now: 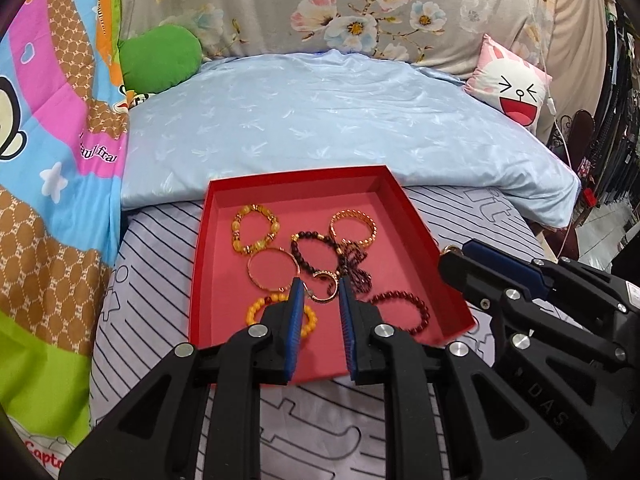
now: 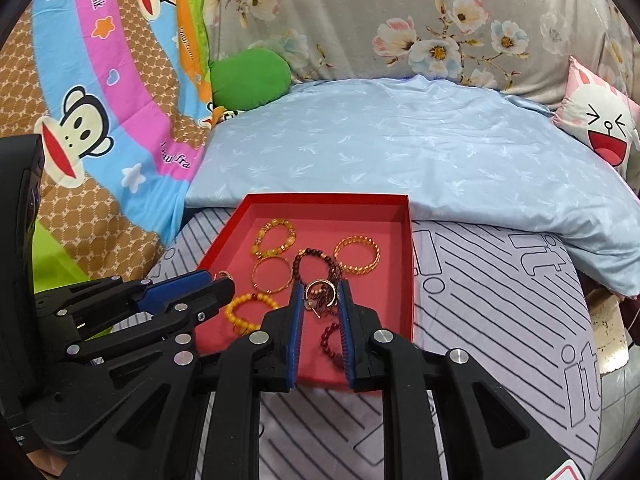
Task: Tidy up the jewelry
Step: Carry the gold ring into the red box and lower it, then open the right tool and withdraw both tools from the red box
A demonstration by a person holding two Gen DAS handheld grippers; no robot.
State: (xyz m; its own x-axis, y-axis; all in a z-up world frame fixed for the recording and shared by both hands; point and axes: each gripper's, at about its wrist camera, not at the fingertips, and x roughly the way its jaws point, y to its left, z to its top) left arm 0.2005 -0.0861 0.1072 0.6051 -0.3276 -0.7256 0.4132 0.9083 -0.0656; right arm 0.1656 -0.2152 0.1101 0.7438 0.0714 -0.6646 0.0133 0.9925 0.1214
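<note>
A red tray (image 1: 416, 216) lies on the striped bed sheet and holds several bracelets: yellow beads (image 1: 254, 227), a thin gold bangle (image 1: 272, 269), dark beads (image 1: 312, 252), a gold chain bracelet (image 1: 354, 226), orange beads (image 1: 256, 310), red beads (image 1: 404, 310) and a small rose-gold ring (image 1: 320, 292). My left gripper (image 1: 320, 292) is open, its fingers either side of the ring. My right gripper (image 2: 320, 294) is open above the tray (image 2: 406, 280), with the ring (image 2: 320, 294) between its fingers. It also shows in the left wrist view (image 1: 452, 256), beside the tray's right edge.
A folded light-blue quilt (image 1: 320, 120) lies behind the tray. A green cushion (image 1: 160, 58) and a cartoon blanket (image 1: 52, 160) are on the left, a pink bunny pillow (image 1: 512, 84) at the right. The bed's right edge drops off past the sheet (image 2: 520, 300).
</note>
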